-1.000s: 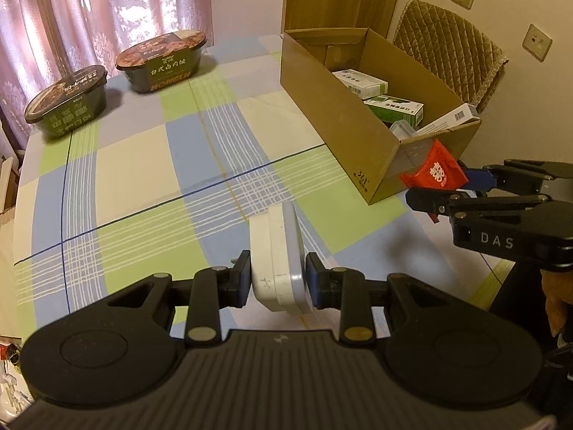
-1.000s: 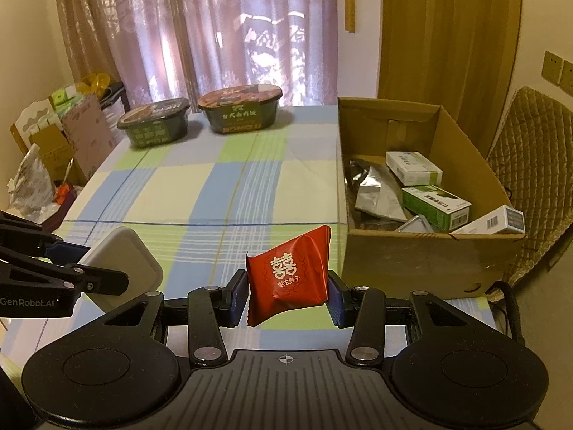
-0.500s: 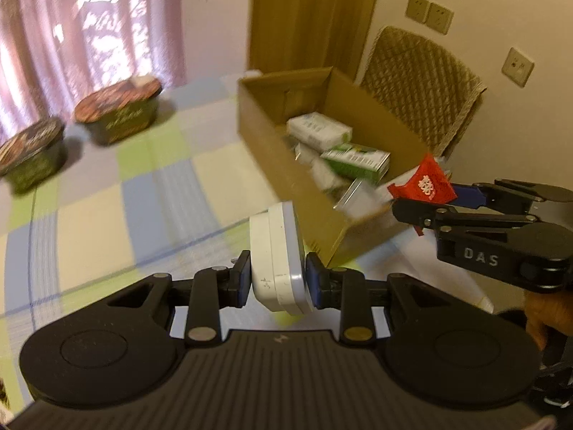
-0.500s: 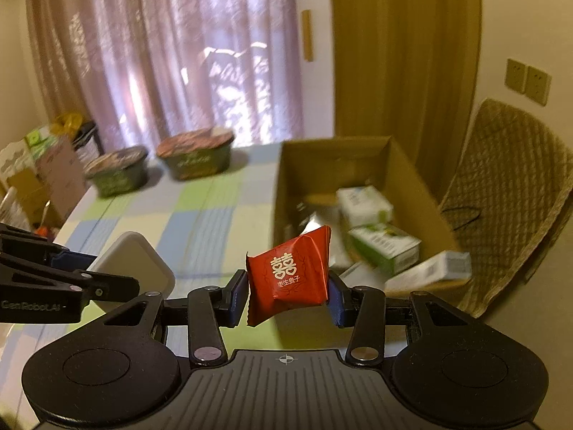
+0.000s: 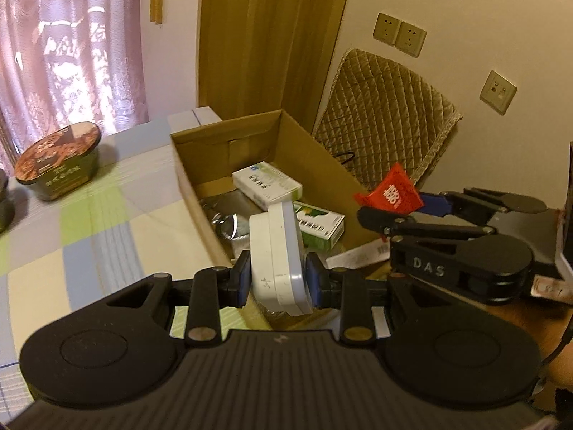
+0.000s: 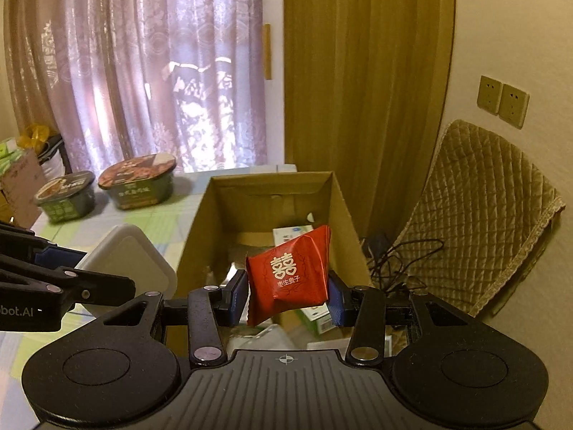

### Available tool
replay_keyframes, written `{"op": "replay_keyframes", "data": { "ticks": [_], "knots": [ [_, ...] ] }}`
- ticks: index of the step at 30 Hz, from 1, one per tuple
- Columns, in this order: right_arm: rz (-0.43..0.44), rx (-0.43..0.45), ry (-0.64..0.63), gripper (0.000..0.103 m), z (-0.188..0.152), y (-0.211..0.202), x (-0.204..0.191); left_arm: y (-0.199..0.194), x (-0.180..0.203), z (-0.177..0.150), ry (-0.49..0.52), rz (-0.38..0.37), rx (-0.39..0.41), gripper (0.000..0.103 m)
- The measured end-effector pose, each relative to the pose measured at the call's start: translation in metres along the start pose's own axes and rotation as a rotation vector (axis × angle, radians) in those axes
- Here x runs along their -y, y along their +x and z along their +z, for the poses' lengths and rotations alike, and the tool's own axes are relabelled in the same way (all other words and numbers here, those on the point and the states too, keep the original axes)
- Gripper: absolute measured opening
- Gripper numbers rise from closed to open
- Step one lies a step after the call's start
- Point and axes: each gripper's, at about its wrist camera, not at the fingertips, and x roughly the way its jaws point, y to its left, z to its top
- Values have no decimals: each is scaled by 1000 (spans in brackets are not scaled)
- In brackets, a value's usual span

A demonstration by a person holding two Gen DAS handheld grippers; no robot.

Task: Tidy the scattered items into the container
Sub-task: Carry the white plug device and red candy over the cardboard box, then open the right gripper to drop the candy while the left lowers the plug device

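Two grippers above an open cardboard box on a checked desk, left gripper clamped on a white adapter, right gripper pinching a red packet, small cartons and foil pouch inside the box.

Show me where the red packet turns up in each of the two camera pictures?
Left wrist view: the red packet is at the right, pinched in the right gripper, beside the cardboard box.
Right wrist view: the red packet is at centre, between the gripper's fingers, over the box.
Shared landmark: the quilted chair back.
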Motion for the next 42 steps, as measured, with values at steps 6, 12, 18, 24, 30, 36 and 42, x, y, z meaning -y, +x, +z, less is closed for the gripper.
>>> {"op": "replay_keyframes", "data": {
  "ticks": [6, 12, 18, 24, 30, 36, 42],
  "knots": [
    [6, -15, 14, 48, 1, 10, 12, 18, 5, 6, -9, -9, -12, 26],
    [14, -29, 25, 48, 1, 19, 19, 28, 5, 6, -11, -4, -22, 26],
    [19, -32, 34, 48, 2, 24, 22, 31, 3, 8, -11, -2, -24, 26],
    [19, -34, 33, 48, 2, 26, 23, 34, 2, 10, -15, -1, -21, 26],
    [21, -41, 26, 48, 3, 34, 23, 40, -1, 11, -24, -6, -23, 26],
    [25, -40, 20, 48, 4, 42, 20, 45, -4, 12, -35, -8, -24, 26],
    [23, -9, 21, 85, 5, 44, 20, 48, -11, 12, -44, -4, -25, 26]
  ]
}}
